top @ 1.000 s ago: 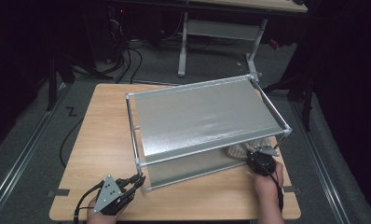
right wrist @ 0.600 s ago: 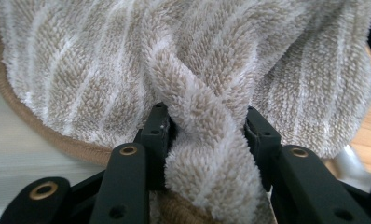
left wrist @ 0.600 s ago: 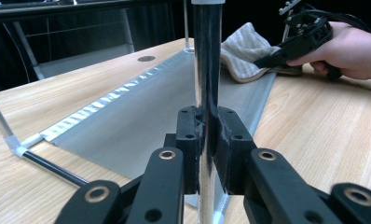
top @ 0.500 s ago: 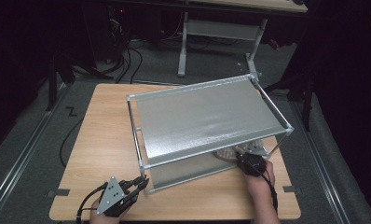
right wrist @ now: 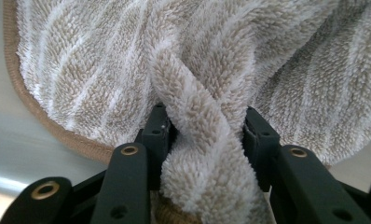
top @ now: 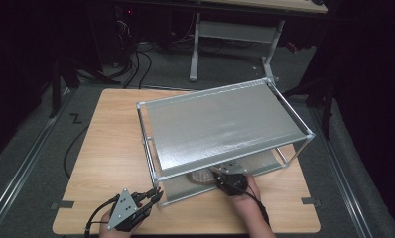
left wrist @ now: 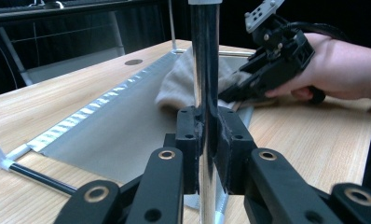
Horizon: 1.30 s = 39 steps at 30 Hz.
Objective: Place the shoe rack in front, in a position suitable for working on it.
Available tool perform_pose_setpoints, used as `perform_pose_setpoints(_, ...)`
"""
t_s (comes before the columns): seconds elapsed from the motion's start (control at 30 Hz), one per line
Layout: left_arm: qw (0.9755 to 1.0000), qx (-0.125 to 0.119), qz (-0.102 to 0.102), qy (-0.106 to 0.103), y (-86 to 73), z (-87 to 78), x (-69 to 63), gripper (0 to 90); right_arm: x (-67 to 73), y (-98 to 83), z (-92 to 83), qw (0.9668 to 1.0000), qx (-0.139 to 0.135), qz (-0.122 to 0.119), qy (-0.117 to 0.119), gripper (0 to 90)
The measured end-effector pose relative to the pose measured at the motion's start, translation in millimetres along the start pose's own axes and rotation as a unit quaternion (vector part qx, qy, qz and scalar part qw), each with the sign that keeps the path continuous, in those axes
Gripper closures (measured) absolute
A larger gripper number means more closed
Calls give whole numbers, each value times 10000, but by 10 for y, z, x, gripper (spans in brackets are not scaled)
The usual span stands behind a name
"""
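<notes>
A two-tier metal rack [top: 225, 130] stands on the wooden table [top: 106, 144]. My left gripper [top: 155, 197] is shut on the rack's chrome front-left post [left wrist: 204, 56]; the left gripper view has both jaws [left wrist: 207, 135] clamped around it. A beige towel with white stripes [top: 200, 176] lies bunched on the lower shelf [left wrist: 118, 130]. My right gripper [top: 218, 174] reaches under the top shelf and is shut on a twisted fold of the towel [right wrist: 221, 56], which bulges between its jaws [right wrist: 207, 126]. From the left gripper view, the right gripper [left wrist: 230, 93] and towel [left wrist: 176, 84] sit behind the post.
The rack sits at an angle on the right half of the table. Bare wood lies to its left [top: 106, 144] and along the front edge. A second table's frame [top: 235, 29] and cables [top: 136, 59] are on the floor beyond.
My right hand has slid left along the lower shelf, dragging the towel with it. The left gripper has stayed on the post.
</notes>
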<state>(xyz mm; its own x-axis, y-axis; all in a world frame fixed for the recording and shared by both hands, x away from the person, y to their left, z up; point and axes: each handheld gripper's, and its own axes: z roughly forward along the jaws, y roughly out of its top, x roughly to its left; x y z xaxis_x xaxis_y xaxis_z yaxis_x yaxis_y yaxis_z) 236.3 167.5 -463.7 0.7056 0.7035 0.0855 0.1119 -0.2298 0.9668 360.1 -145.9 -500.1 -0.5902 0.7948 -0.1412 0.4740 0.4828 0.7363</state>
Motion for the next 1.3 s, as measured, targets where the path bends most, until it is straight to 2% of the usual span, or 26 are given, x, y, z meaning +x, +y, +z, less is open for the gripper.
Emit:
perform_pose_setpoints(0.07, 10000, 2, -7, -3, 0, 2, -3, 798, 136, 37, 17, 9995, -16, -285, 104, 600)
perform_pose_setpoints(0.1, 10000, 5, -5, -2, 0, 2, -4, 798, 225, 59, 25, 9993, -88, -270, 232, 600)
perform_pose_setpoints(0.17, 10000, 8, -10, -4, 1, 3, -7, 798, 369, 92, 34, 9983, -121, -402, 393, 601)
perform_pose_setpoints(0.27, 10000, 7, -7, -26, 1, 5, -15, 798, 514, 127, 41, 9960, -154, -714, 516, 601)
perform_pose_setpoints(0.33, 10000, 14, 21, -30, 1, 7, -24, 797, 617, 144, 39, 9949, -185, -735, 661, 601)
perform_pose_setpoints(0.37, 10000, -5, -2, -33, 0, 10, -31, 797, 676, 150, 25, 9952, -118, -672, 707, 601)
perform_pose_setpoints(0.43, 10000, -23, 7, -45, 0, 14, -38, 797, 761, 166, 15, 9935, -121, -726, 863, 600)
perform_pose_setpoints(0.5, 10000, -25, 21, -55, 0, 16, -44, 797, 828, 178, 17, 9902, -230, -887, 1052, 600)
perform_pose_setpoints(0.53, 10000, -26, 26, -56, 1, 17, -47, 796, 868, 180, 4, 9907, -178, -820, 1074, 600)
perform_pose_setpoints(0.57, 10000, -27, 28, -68, 1, 18, -50, 796, 900, 190, 10, 9876, -299, -987, 1182, 600)
perform_pose_setpoints(0.63, 10000, -28, 36, -86, 1, 22, -58, 796, 953, 196, 2, 9856, -348, -1033, 1297, 601)
perform_pose_setpoints(0.67, 9999, -28, 45, -90, 1, 23, -59, 796, 982, 194, -10, 9858, -300, -999, 1318, 601)
perform_pose_setpoints(0.8, 9999, -24, 58, -91, 3, 26, -62, 796, 990, 192, -14, 9862, -245, -923, 1350, 598)
perform_pose_setpoints(0.83, 9999, -21, 61, -91, 4, 28, -64, 796, 964, 198, 7, 9841, -383, -1056, 1374, 597)
perform_pose_setpoints(0.9, 9999, -18, 60, -98, 5, 32, -65, 796, 958, 197, 4, 9842, -370, -1067, 1365, 596)
perform_pose_setpoints(1.0, 9999, -35, -6, -148, 6, 42, -61, 797, 966, 191, -11, 9860, -297, -993, 1309, 597)
perform_pose_setpoints(1.03, 9999, -34, -10, -157, 7, 44, -59, 798, 980, 184, -30, 9880, -162, -842, 1285, 598)
perform_pose_setpoints(1.07, 9999, -31, -6, -161, 8, 46, -59, 798, 973, 184, -29, 9880, -185, -878, 1260, 599)
perform_pose_setpoints(1.1, 9999, -30, -19, -160, 8, 48, -63, 798, 944, 191, -6, 9855, -356, -1092, 1251, 602)
perform_pose_setpoints(1.13, 9999, -30, -18, -161, 8, 49, -64, 798, 956, 183, -25, 9881, -213, -923, 1214, 605)
perform_pose_setpoints(1.2, 9999, -28, -18, -168, 9, 50, -62, 798, 920, 184, -9, 9869, -318, -1066, 1168, 609)
perform_pose_setpoints(1.3, 9998, -24, -15, -173, 10, 49, -59, 798, 854, 169, -21, 9902, -156, -891, 1065, 614)
